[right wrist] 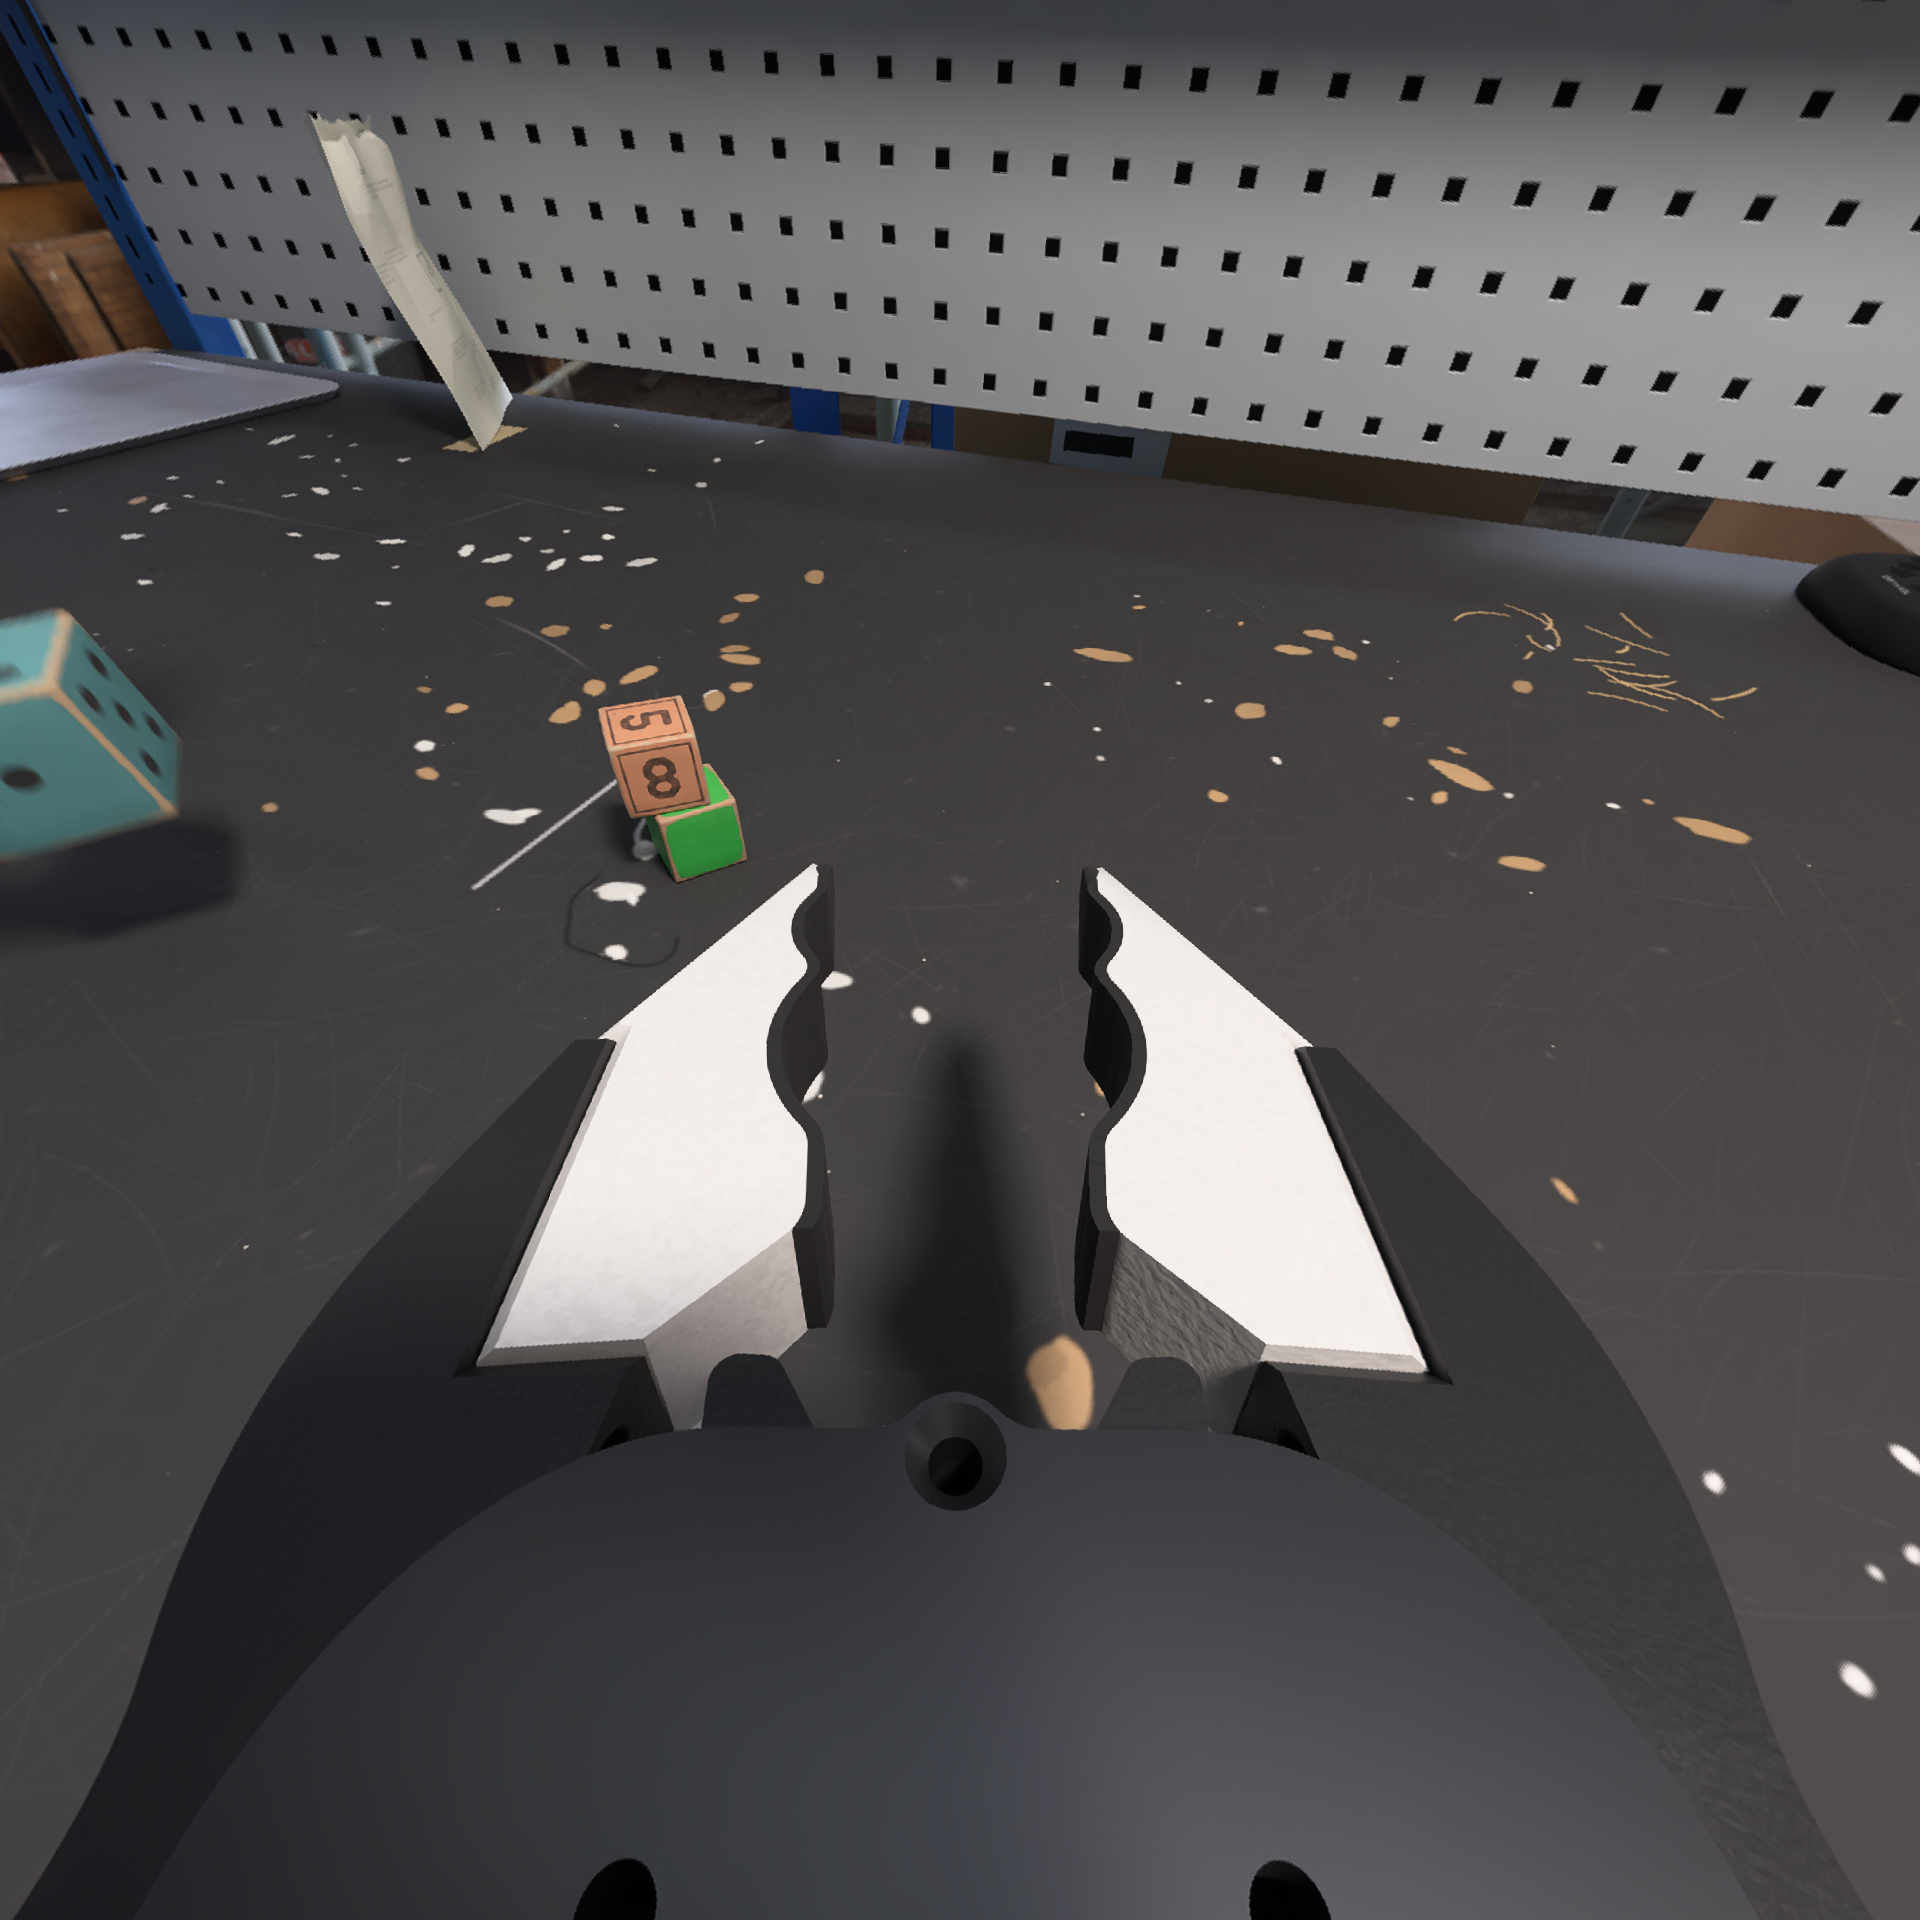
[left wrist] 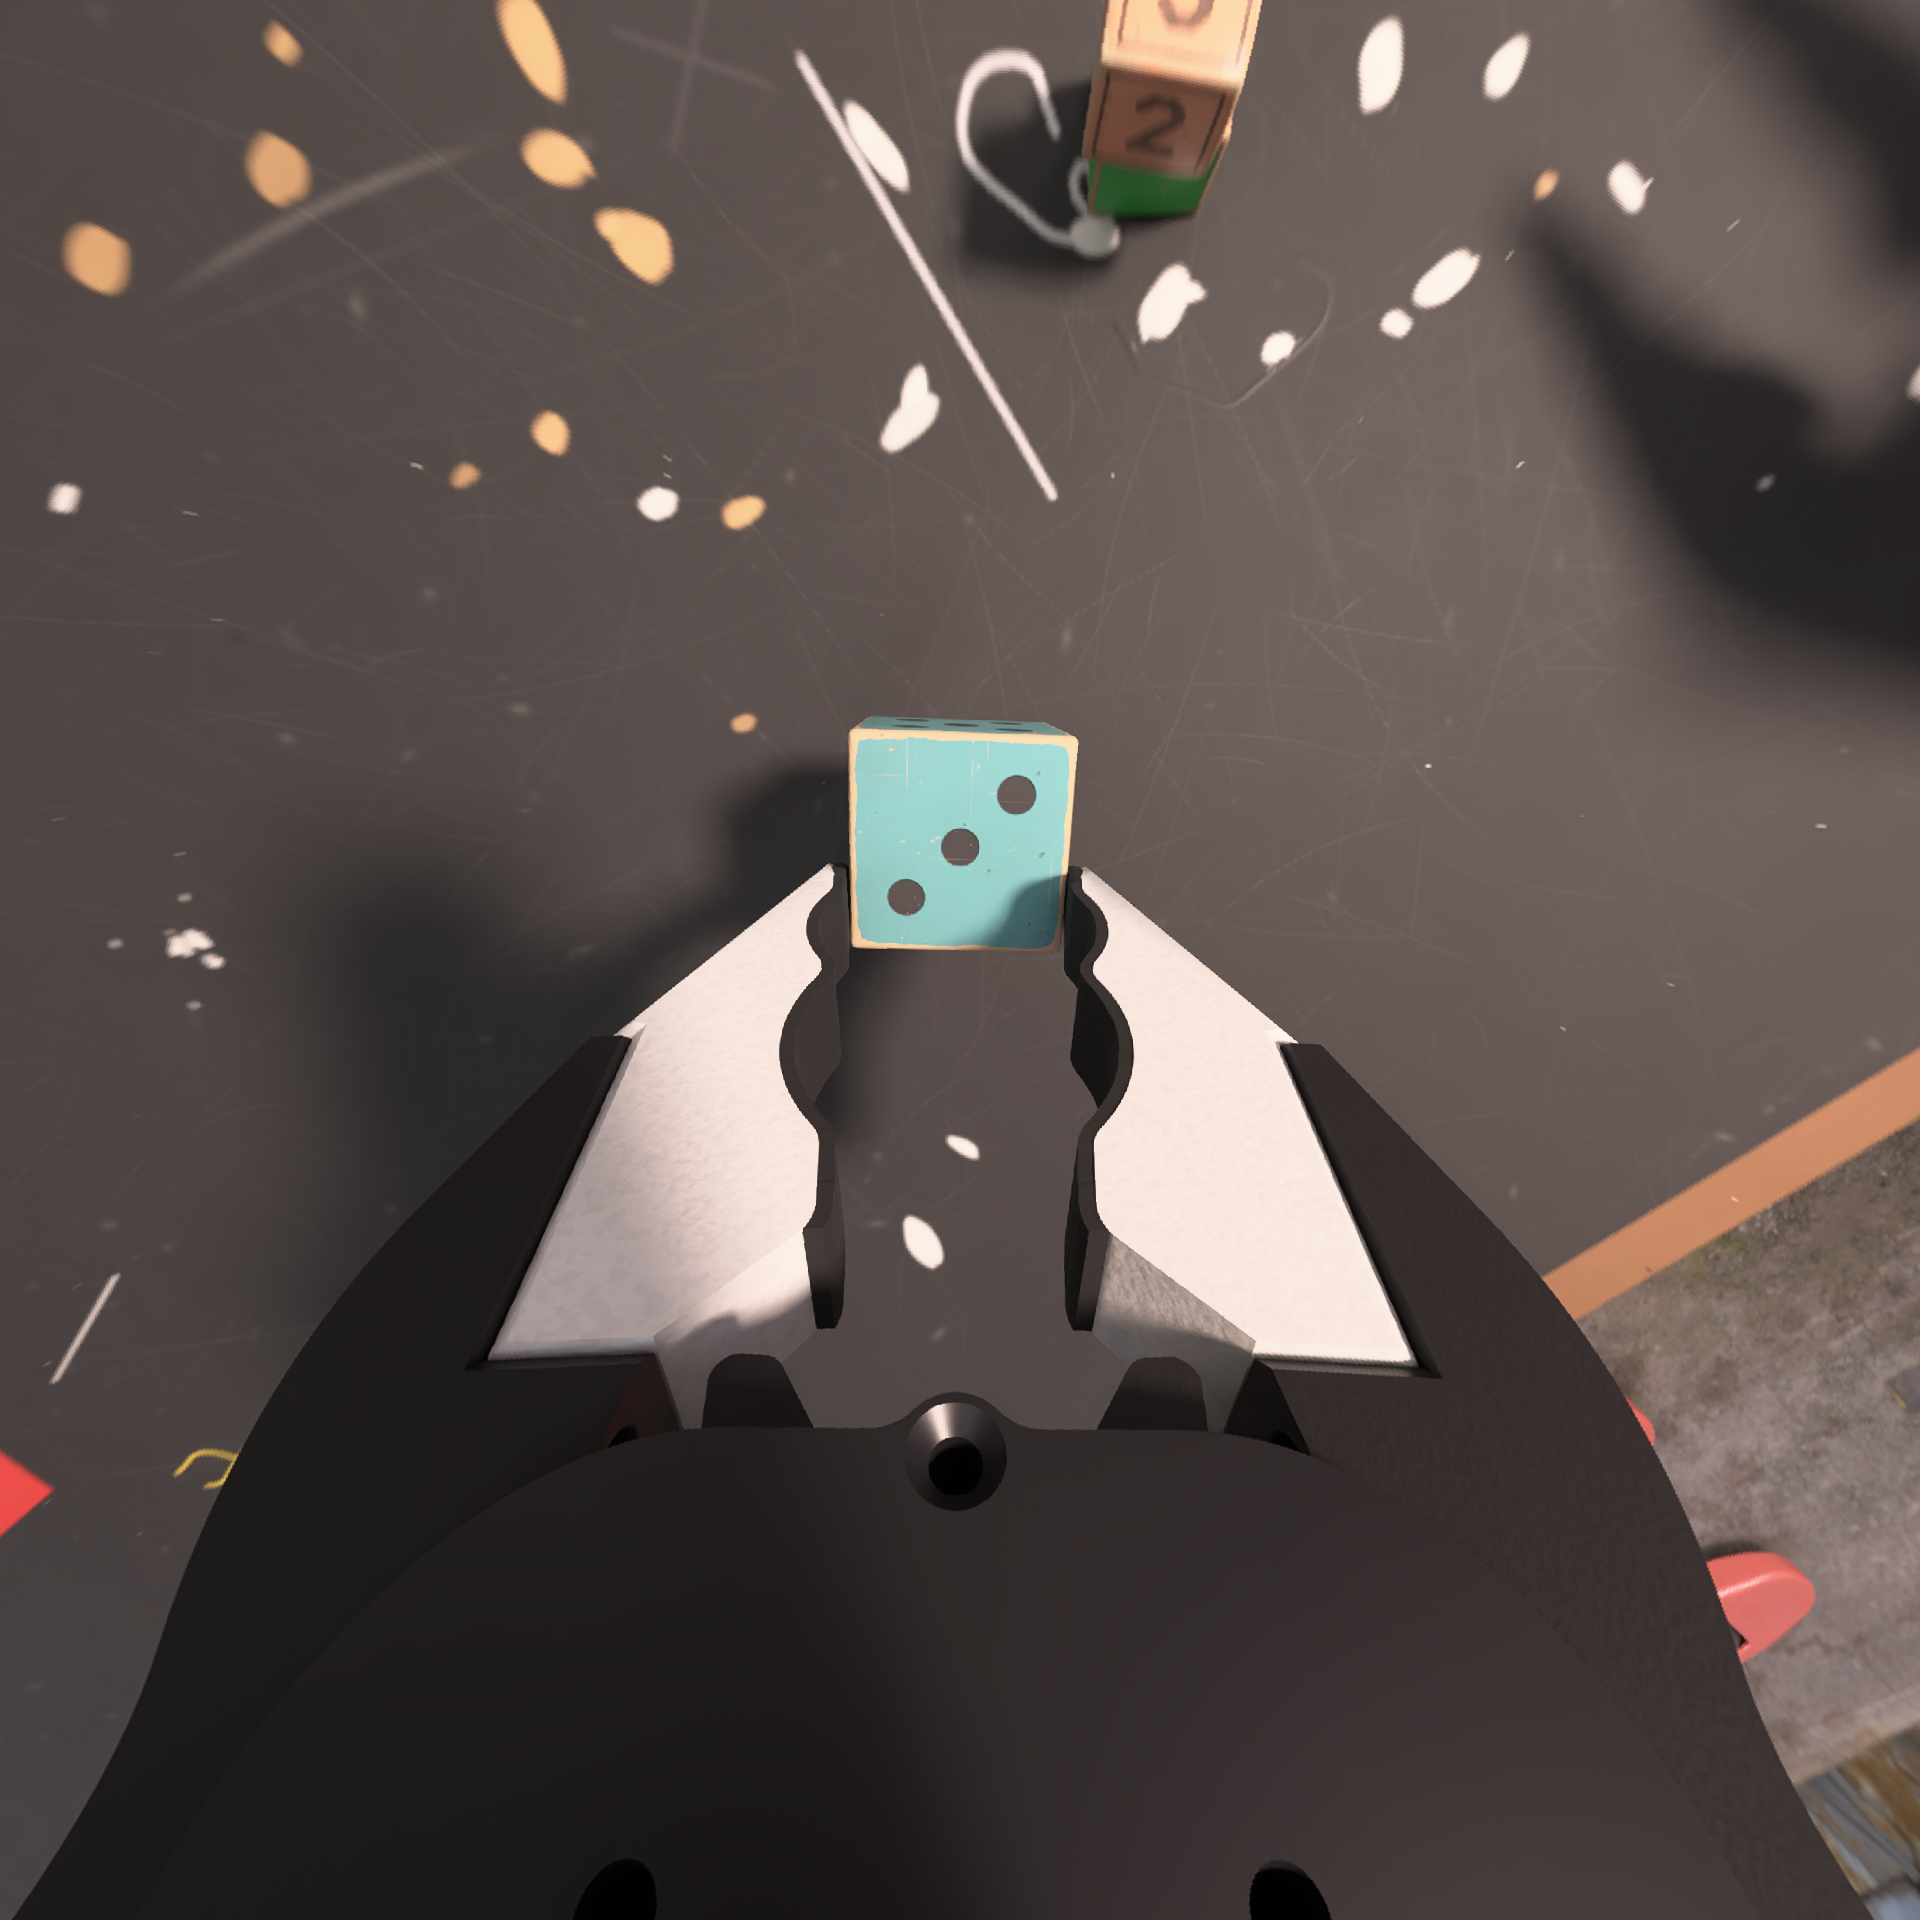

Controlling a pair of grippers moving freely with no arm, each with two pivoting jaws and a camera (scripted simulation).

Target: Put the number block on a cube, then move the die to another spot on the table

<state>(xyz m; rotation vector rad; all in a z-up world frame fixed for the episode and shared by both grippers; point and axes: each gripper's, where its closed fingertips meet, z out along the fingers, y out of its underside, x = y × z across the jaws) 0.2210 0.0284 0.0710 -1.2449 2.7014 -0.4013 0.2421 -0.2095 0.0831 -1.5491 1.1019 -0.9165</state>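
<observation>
My left gripper [left wrist: 958,909] has its fingertips clamped on the die's [left wrist: 958,836] two sides; the die is teal with dark pips, its three-pip face toward me; at one o'clock, well apart, the number block [left wrist: 1162,99] sits on the green cube [left wrist: 1148,190]; the dark table [left wrist: 1455,675] is paint-speckled.

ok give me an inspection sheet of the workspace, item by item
Surface: dark scratched table, flecked with white and tan paint.
Job's things: number block sits on green cube; teal die held off the table.
Clutter: grey tray far left; black object far right.
Grippers: left gripper shut on the die; right gripper open, empty.
Cables: nothing seen.
Surroundings: grey pegboard behind, paper strip hanging from it.
</observation>
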